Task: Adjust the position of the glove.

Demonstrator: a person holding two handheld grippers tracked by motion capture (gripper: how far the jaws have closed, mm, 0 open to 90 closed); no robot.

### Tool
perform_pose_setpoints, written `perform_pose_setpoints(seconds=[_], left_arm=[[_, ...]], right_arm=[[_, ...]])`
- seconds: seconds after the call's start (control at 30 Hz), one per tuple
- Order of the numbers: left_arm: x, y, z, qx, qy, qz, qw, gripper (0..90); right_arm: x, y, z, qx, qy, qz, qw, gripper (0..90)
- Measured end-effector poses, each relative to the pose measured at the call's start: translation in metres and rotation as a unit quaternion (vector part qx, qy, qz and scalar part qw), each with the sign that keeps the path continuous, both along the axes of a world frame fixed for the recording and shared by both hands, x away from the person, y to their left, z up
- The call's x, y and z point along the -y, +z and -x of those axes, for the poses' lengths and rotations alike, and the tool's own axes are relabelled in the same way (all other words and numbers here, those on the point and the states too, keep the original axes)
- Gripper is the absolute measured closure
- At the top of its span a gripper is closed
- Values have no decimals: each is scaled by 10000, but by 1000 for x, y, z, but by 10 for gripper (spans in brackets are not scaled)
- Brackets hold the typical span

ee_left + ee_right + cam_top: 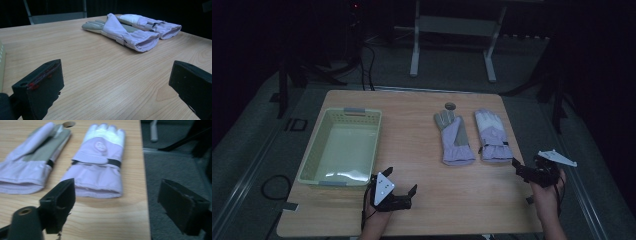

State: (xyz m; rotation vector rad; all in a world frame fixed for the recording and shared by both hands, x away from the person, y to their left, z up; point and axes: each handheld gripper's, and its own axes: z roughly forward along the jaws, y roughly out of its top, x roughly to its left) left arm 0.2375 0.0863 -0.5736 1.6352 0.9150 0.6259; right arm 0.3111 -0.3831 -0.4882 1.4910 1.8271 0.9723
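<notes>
Dim room, pale wooden table (pixel 422 150). Two lilac gloves lie side by side at my one o'clock, basket (pixel 343 145) at eleven. My right gripper (pixel 523 169), jaws wide, nears the right glove (pixel 492 136); left gripper (pixel 404 192) waits wide. Next: close on that cuff.

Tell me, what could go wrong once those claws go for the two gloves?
The right claw hangs open near the table edge, and the lilac padded glove with a black strap lies close to that edge, so a clumsy nudge might push it off. The lilac glove with a grey palm lies close alongside, so one grab could drag both. The pale green plastic basket is across the table, a long carry.
</notes>
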Motion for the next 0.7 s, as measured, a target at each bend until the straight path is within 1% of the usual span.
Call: perform_pose_setpoints(seconds=[0.03, 0.07, 0.1, 0.13, 0.2, 0.23, 0.27, 0.33, 0.37, 0.43, 0.47, 0.57, 0.63, 0.7], left_arm=[[0, 0, 0, 0, 0, 0, 10000, 0], [0, 0, 0, 2, -5, 3, 10000, 0], [0, 0, 0, 3, -5, 3, 10000, 0], [0, 0, 0, 4, -5, 0, 10000, 0], [0, 0, 0, 11, -7, -11, 10000, 0], [0, 0, 0, 9, -6, 4, 10000, 0], [0, 0, 0, 7, -9, -4, 10000, 0], [0, 0, 0, 9, -10, -2, 10000, 0], [0, 0, 0, 10, -11, -1, 10000, 0], [0, 0, 0, 10, -12, -6, 10000, 0], [0, 0, 0, 11, -12, -4, 10000, 0], [0, 0, 0, 10, -13, -3, 10000, 0], [0, 0, 0, 11, -15, -3, 10000, 0], [0, 0, 0, 12, -14, -11, 10000, 0]], right_arm=[[0, 0, 0, 0, 0, 0, 10000, 139], [-2, 3, -2, 18, 23, -11, 10000, 141], [-6, 10, -3, 137, 85, -109, 9998, 141], [-9, 14, -3, 243, 168, -134, 9995, 139], [-15, 21, -2, 469, 174, -66, 9987, 131], [-17, 24, -2, 498, 222, -59, 9985, 134], [-20, 27, -3, 497, 289, -106, 9983, 145], [-23, 32, -5, 479, 362, -210, 9980, 213], [-24, 33, -5, 497, 375, -262, 9977, 218], [-26, 36, -8, 493, 337, -335, 9977, 256], [-28, 38, -10, 460, 350, -359, 9977, 257], [-34, 41, -15, 436, 305, -246, 9983, 258], [-38, 42, -20, 360, 318, -202, 9986, 215], [-42, 43, -26, 207, 352, -191, 9990, 172]])
